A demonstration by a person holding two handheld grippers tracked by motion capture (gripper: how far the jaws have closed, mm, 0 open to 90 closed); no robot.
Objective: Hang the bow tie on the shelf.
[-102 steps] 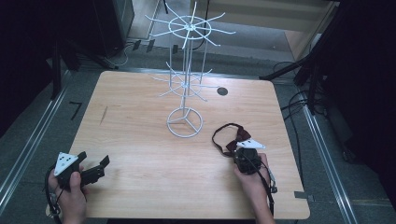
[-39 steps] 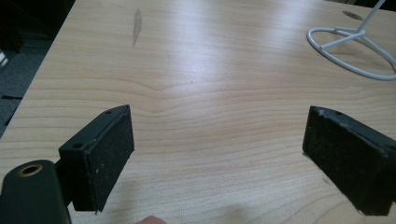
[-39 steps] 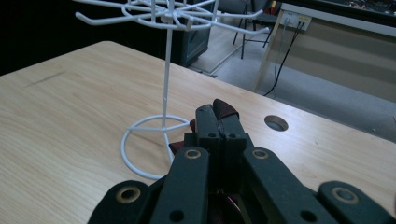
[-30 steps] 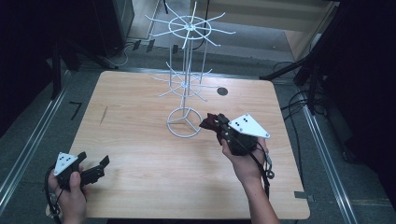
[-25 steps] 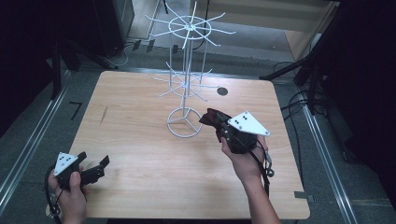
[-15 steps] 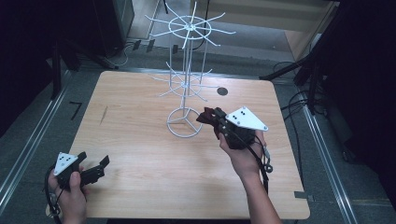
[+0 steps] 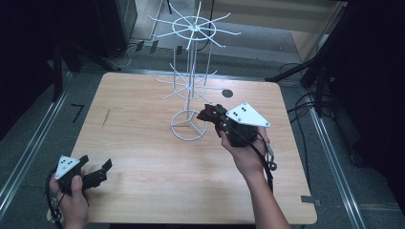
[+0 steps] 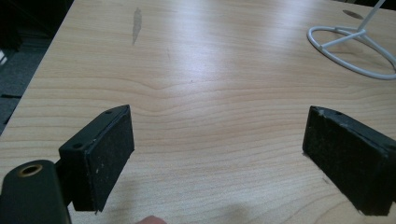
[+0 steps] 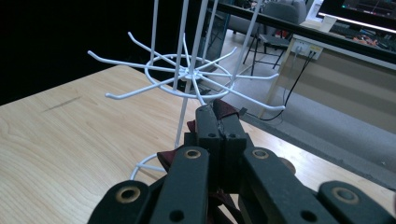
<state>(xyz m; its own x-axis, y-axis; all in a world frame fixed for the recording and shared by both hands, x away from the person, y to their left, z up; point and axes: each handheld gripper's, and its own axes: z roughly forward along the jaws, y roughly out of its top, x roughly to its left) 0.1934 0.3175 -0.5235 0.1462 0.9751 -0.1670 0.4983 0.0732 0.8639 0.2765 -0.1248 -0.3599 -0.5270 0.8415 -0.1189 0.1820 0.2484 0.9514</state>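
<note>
Two grippers, high view: the right gripper [image 7: 211, 114] is held above the wooden table [image 7: 143, 143] just beside the white wire rack [image 7: 191, 86], jaws pointing up-left toward the rack's round base ring; the left gripper [image 7: 95, 172] rests low at the table's near-left corner, well apart.
Held item, high view: a dark maroon strap-like piece [image 7: 206, 114] sits clamped at the right jaw tips, close to the rack's pole; what exactly it is cannot be told.
Rack, high view: thin white wire, upright pole, two tiers of spoke-like hooks fanning outward.
Left gripper view: jaws spread wide, with rough black pads [image 8: 112, 154] over pale, grained wood; part of the rack's base ring [image 8: 355, 49] lies at upper right.
Right gripper view: jaws pressed together on the maroon piece [image 9: 224, 112], long axis aimed at the lower hook ring [image 9: 187, 74]; hooks are smooth, with upturned tips.
Change: 3.4 seconds ago the right gripper lay near the table's right edge with the item beside it; it has since risen and moved in toward the rack. The left gripper has stayed put.
</note>
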